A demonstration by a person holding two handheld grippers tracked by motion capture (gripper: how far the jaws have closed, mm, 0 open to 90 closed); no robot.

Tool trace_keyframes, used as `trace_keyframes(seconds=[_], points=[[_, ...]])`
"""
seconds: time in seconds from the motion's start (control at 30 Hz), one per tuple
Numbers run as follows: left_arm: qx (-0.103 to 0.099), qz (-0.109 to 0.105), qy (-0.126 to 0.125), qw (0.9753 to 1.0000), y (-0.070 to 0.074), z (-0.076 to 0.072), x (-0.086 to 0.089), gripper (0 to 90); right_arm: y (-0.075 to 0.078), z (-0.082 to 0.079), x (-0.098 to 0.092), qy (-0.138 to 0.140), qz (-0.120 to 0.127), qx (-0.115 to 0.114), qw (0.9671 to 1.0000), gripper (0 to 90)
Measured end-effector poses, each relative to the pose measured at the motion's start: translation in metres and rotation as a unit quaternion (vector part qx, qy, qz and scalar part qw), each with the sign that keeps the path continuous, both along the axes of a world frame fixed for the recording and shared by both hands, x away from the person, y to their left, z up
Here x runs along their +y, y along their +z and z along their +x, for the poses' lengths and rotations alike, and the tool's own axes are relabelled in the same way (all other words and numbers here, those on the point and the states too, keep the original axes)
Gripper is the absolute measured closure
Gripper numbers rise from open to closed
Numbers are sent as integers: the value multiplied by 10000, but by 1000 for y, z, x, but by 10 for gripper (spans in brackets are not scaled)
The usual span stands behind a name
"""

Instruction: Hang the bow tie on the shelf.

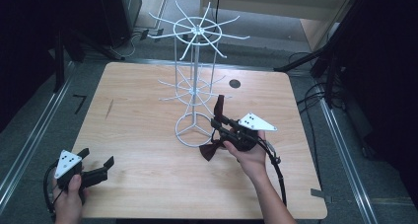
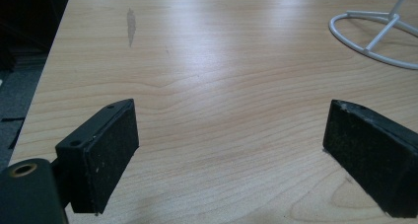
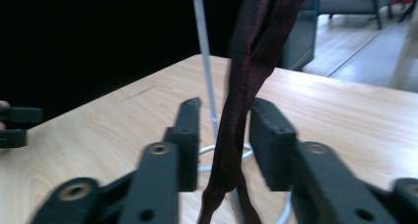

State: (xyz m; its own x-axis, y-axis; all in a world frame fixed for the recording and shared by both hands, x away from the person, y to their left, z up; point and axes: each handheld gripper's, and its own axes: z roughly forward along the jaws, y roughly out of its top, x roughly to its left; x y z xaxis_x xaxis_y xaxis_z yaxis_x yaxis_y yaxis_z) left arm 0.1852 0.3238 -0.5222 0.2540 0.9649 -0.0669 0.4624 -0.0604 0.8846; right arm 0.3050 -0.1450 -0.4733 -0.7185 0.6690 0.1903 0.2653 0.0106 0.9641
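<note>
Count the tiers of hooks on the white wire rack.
2: the upper tier at the top of the white wire rack, and the lower tier midway down, above its ring base.

Blurred in the right gripper view: dark red bow tie strap (image 3: 246,86), cut off at top and bottom edges

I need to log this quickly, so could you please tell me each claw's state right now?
Left claw: open, empty, above the table.
Right claw: around the dark red bow tie, not clamped.
</note>
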Motion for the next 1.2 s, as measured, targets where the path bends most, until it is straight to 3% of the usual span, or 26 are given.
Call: trace_keyframes(seconds=[0.07,0.2,0.83,1.2], points=[[0,-1,2,10000,0,0,0,73,1,-1,-3,-52,-21,-25,10000,541],[3,2,3,10000,0,0,0,73,4,-2,-11,-187,-208,-62,9996,490],[19,-2,-8,10000,0,0,0,73,6,-12,-53,-632,-145,-111,9978,462],[9,-14,-4,10000,0,0,0,73,-1,-17,-77,-861,-230,-60,9960,451]])
